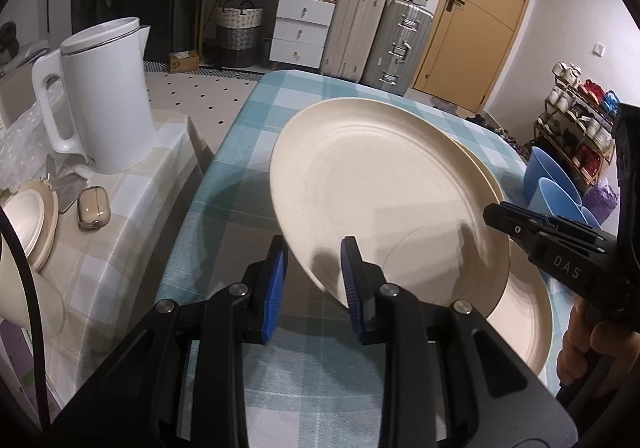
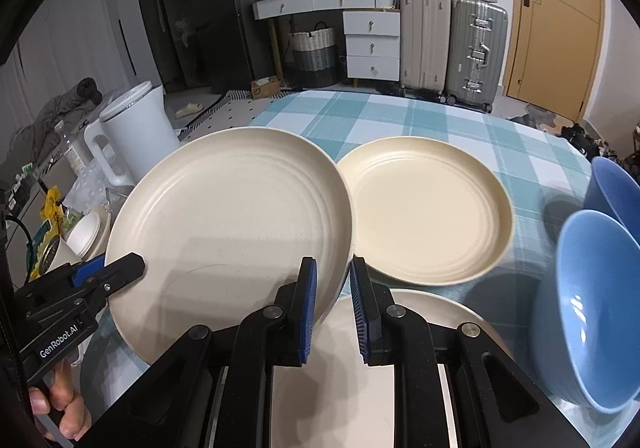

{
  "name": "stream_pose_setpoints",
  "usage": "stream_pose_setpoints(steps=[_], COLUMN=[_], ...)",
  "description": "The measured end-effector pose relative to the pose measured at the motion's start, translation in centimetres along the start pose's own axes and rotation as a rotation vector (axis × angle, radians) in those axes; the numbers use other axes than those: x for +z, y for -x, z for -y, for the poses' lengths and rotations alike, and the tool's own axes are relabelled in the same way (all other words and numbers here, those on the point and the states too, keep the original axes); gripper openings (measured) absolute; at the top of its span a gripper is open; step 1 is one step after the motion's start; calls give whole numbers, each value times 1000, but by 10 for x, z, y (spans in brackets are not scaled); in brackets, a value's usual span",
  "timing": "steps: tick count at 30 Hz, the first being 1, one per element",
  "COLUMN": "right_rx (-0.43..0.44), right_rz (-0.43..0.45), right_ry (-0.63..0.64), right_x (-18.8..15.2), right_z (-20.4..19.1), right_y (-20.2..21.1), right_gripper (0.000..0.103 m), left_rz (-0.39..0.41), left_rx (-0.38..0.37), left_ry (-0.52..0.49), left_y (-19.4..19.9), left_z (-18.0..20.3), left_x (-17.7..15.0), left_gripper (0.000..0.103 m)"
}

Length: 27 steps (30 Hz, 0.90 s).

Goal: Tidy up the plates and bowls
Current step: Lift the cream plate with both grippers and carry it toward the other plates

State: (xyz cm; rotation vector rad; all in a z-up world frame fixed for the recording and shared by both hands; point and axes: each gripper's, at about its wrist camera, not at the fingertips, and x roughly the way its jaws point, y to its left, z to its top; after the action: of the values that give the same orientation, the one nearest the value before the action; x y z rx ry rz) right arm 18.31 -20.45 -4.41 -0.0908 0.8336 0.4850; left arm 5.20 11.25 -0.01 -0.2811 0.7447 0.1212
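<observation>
Blue bowls (image 2: 592,308) right, white kettle (image 1: 108,96) left, cream plate (image 2: 428,208) beyond

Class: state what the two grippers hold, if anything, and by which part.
Both hold one large cream plate, lifted and tilted above the table. The left gripper clamps its rim on one side, the right gripper its rim on the opposite side.

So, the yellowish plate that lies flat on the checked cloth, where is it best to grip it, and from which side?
Probably the raised rim of the yellowish plate, on its near edge, coming from the camera side with one pad inside the rim and one under it. It lies flat and shallow, so only the rim offers an edge. The blue bowls crowd its right side.
</observation>
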Motion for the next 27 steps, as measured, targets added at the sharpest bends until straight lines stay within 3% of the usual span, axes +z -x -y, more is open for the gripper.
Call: stream_pose_setpoints(steps=[27], right_rx=[-103], right_rz=[37], right_ry=[-129], right_x=[-52], right_z=[54], right_y=[80], right_gripper=[18], left_rz=[-34], left_rx=[-128], left_ry=[-180], left_y=[23], left_z=[83], left_x=[-18], left_gripper=[24])
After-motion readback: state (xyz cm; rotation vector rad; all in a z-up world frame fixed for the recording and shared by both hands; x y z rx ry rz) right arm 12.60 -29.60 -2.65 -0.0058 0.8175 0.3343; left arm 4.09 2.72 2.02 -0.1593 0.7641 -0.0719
